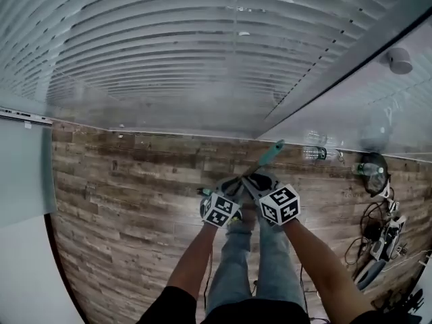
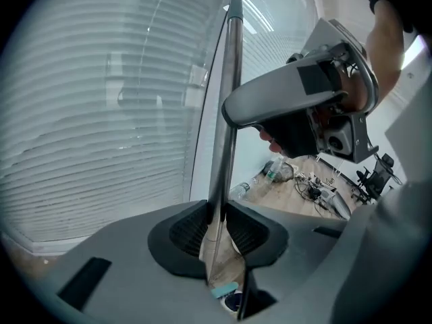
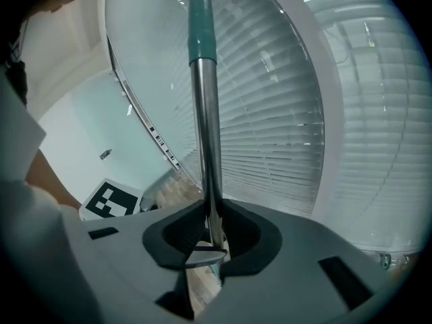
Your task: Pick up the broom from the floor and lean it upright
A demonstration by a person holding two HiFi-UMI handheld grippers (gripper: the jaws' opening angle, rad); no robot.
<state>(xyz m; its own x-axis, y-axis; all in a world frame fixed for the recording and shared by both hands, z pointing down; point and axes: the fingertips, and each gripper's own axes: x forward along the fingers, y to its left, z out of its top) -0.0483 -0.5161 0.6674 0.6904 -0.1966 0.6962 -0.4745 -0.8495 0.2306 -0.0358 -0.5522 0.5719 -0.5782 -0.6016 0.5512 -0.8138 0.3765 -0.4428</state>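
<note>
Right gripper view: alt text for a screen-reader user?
The right hand-held gripper is shut on a metal broom handle, which rises to a teal grip. Behind it are closed window blinds; a marker cube shows at lower left.

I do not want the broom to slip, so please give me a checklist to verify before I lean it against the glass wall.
1. Left gripper shut on the silver metal broom handle: ok.
2. Right gripper shut on the same handle, below its teal grip: ok.
3. Teal grip touching the glass wall with white blinds: cannot tell.
4. Broom head standing on the wooden floor: cannot tell, it is hidden below the grippers.
5. Black cables on the floor at the right lie apart from the person's legs: ok.
</note>
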